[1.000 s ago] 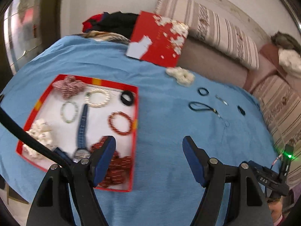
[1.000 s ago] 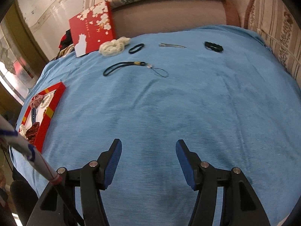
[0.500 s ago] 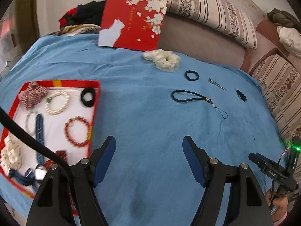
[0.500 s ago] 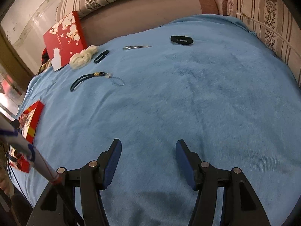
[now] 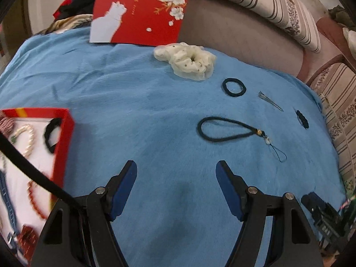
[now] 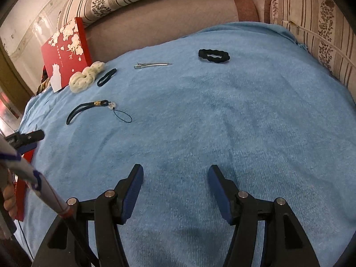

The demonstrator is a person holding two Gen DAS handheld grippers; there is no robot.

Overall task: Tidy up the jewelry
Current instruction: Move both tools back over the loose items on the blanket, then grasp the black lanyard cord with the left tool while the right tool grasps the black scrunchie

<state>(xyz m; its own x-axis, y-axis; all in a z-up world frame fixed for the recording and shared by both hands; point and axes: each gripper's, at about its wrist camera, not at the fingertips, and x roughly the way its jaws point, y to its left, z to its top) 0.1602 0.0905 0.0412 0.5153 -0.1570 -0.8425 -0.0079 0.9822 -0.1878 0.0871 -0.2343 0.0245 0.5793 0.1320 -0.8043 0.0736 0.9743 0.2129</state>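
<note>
Both tools hang over a blue blanket (image 5: 124,93) with nothing between their blue pads: the left gripper (image 5: 175,173) has its jaws spread wide, and the right gripper (image 6: 175,175) is likewise released, each hovering above bare cloth. The loose pieces lie ahead of them in a scattered row toward the sofa. A cream scrunchie (image 5: 187,61) sits just in front of a red lid (image 5: 142,11) that leans against the sofa back; the lid carries white blossoms, a white cat shape and a short line of small gold characters, too fine to read. Near the scrunchie lies a thin black hair tie (image 5: 234,86), then a silver clip (image 5: 270,103), and farther right a ruffled black tie (image 6: 213,56), well apart from the others. Nearest the left gripper is a black strap (image 5: 224,130) looped in an oval, with a gold knot, a small clear bead and a thin cord loop at its end. At the left edge stands a red tray (image 5: 64,146) with a white floor; it holds a pale bead bracelet (image 5: 27,141), a black scrunchie (image 5: 52,134), a red bead bracelet (image 5: 35,200) and a blue band (image 5: 7,202), partly blurred. A small black module at the lower right of the left view bears white letters that cannot be made out.
</note>
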